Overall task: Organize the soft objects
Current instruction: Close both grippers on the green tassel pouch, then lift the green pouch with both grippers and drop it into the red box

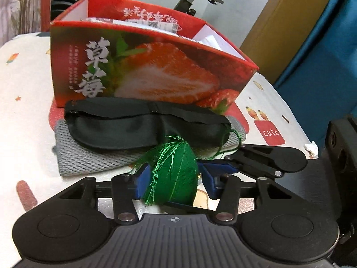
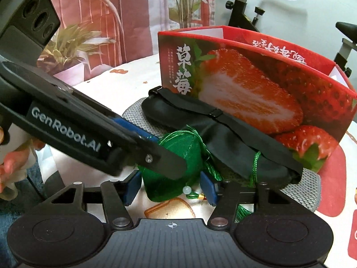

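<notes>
On a white patterned tablecloth (image 1: 26, 102), bare cloth stretches toward nine o'clock of the pile in the left wrist view. A grey knitted cloth (image 1: 93, 156) lies flat there, and a black eye mask (image 1: 133, 127) rests on top of it, its strap edge touching the foot of a red strawberry box (image 1: 156, 67) at twelve o'clock. The box stands open at the top, with white packets showing inside, and walls off the far side.

At six o'clock of the mask, the left gripper (image 1: 171, 178) has its blue pads pressed against both sides of a green silk pouch (image 1: 176, 172), pinching it just beside the grey cloth. Loose green threads (image 1: 156, 163) fan from the pouch, and a green cord trails toward three o'clock.

In the right wrist view, the right gripper (image 2: 170, 187) has its pads spread apart, one on either side of the same pouch (image 2: 174, 160); whether they touch it I cannot tell. The left gripper's body crosses from ten o'clock and covers part of the pouch. A pale bead (image 2: 187, 189) hangs at the pouch's lower edge. At three o'clock in the left wrist view, a crumpled white tissue (image 1: 311, 148) lies near the table edge.
</notes>
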`<state>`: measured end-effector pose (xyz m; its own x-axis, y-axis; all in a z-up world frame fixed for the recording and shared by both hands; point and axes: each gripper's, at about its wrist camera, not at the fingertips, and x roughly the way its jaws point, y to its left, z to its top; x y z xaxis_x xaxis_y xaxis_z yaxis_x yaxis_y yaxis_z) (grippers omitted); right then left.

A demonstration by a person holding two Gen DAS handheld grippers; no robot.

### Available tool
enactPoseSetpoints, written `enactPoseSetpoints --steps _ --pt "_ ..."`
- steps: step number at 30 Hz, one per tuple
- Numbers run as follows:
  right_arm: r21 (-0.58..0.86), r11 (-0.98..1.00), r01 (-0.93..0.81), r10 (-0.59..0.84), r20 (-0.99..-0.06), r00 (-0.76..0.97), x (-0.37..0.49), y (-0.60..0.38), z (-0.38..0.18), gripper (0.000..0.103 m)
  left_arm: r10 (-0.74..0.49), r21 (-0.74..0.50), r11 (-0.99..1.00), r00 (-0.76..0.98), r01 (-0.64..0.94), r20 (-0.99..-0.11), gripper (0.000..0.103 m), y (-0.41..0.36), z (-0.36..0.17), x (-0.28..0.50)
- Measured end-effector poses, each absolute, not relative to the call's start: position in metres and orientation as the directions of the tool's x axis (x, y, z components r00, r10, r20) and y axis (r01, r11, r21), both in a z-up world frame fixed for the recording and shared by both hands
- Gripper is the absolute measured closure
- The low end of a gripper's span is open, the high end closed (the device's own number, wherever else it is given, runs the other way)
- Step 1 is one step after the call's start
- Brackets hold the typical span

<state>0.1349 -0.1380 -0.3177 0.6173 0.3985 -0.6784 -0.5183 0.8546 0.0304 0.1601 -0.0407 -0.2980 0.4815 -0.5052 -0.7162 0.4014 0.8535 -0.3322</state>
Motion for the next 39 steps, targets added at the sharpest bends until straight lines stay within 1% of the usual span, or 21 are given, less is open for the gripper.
enactPoseSetpoints --steps 7,10,13,18,23,34,39 --pt "0.026 0.853 -0.521 0.401 -0.671 0.623 0.136 -0.135 -0.32 0.049 -0.516 -0.364 0.85 0.467 0.379 -0.718 0.05 -0.037 -0.312 0.164" --pt "0.02 0.853 -0.522 0.406 -0.654 0.639 0.133 -0.135 -0.313 0.05 -0.517 -0.35 0.847 0.468 0.4 -0.716 0.051 -0.039 -0.307 0.164" --pt "0.004 0.852 -0.524 0.413 -0.622 0.666 0.131 -0.135 -0.3 0.05 -0.533 -0.348 0.836 0.483 0.424 -0.694 0.051 -0.038 -0.296 0.163" --pt "-0.02 0.849 -0.528 0.426 -0.567 0.706 0.135 -0.134 -0.273 0.05 -0.547 -0.325 0.828 0.533 0.457 -0.645 0.051 -0.035 -0.264 0.166" --pt "-0.055 0.849 -0.525 0.428 -0.51 0.746 0.142 -0.133 -0.236 0.05 -0.575 -0.337 0.814 0.581 0.473 -0.576 0.051 -0.031 -0.225 0.168" --pt "-0.264 0.805 -0.531 0.413 -0.392 0.822 0.172 -0.124 -0.158 0.051 -0.604 -0.278 0.797 0.683 0.537 -0.412 0.051 -0.03 -0.145 0.179" --pt "-0.315 0.798 -0.514 0.402 -0.358 0.843 0.199 -0.122 -0.131 0.051 -0.594 -0.277 0.804 0.722 0.526 -0.355 0.051 -0.032 -0.121 0.2"
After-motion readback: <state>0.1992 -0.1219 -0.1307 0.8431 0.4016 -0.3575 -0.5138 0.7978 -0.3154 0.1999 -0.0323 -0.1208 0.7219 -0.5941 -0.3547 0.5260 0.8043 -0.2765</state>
